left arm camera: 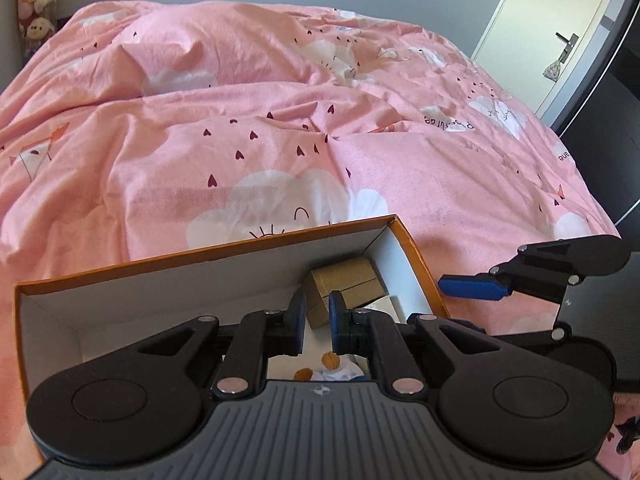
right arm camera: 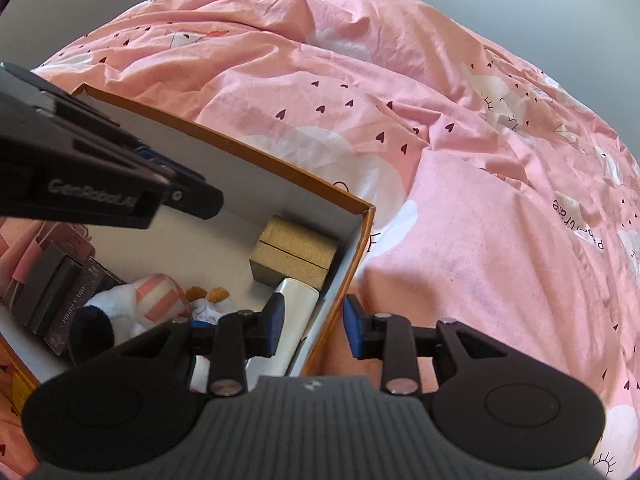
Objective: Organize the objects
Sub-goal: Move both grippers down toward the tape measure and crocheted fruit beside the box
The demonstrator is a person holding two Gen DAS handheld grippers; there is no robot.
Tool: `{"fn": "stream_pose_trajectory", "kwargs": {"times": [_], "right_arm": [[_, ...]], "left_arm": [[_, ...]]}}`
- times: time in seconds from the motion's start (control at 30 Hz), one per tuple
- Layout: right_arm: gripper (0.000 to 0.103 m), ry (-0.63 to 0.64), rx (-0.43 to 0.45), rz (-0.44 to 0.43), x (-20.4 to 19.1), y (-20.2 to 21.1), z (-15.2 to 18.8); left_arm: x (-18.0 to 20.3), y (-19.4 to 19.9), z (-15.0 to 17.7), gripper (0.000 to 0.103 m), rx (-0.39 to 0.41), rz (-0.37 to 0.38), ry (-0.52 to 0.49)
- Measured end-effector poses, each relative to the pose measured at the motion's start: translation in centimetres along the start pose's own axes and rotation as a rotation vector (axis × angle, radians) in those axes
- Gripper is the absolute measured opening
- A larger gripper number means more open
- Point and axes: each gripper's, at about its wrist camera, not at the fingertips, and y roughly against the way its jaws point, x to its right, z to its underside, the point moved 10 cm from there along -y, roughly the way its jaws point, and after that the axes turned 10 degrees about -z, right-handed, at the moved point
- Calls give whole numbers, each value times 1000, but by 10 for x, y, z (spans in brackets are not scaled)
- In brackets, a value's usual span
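Note:
An orange cardboard box (left arm camera: 224, 254) with white inner walls lies on the pink bed; it also shows in the right wrist view (right arm camera: 304, 178). Inside it are a gold box (right arm camera: 294, 258), a white tube (right arm camera: 290, 320), a striped plush toy (right arm camera: 154, 300), a small bear (right arm camera: 208, 296) and dark flat boxes (right arm camera: 60, 300). My left gripper (left arm camera: 317, 324) hovers over the box, jaws slightly apart and empty. My right gripper (right arm camera: 314, 326) is open and empty, its jaws either side of the box's right wall; one of its blue fingers (left arm camera: 472, 287) shows in the left wrist view.
A rumpled pink duvet (left arm camera: 280, 120) with clouds and hearts covers the bed. Plush toys (left arm camera: 34, 0) stand at the far left wall. A white door (left arm camera: 560, 40) and dark furniture (left arm camera: 608, 140) are at the right.

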Motion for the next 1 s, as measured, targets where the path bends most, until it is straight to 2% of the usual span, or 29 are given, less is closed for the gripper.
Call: {"fn": "stream_pose_trajectory", "kwargs": {"times": [0.1,0.33,0.43,0.53,0.6,0.67,0.87,0.97,1.0], "right_arm": [[42,-28,58,-9,-9,19,1],[45,-131,218,-113,-52,65,20],[45,-162,282,-164,-79,81,34],[47,-173,317,-195,-105,92,52],[52,-192,311,-206,-119,94,64],[53,-202,295,-219,-132,92,77],[53,-227,210,-152,-145,67,110],[53,-253,166,-111,-144,52,124],[53,-262,156,-106,-142,47,127]], "left_arm": [[-7,29,10,12,46,-20,-36],[-24,91,45,16,152,-105,-32],[-18,106,72,17,150,-110,-57],[-9,112,104,20,105,-100,-96],[-6,112,127,23,58,-88,-110],[-6,108,147,25,0,-65,-94],[-24,79,201,32,-196,-54,-61],[-35,64,221,42,-255,-75,-29],[-38,61,226,52,-267,-77,-22]]}}
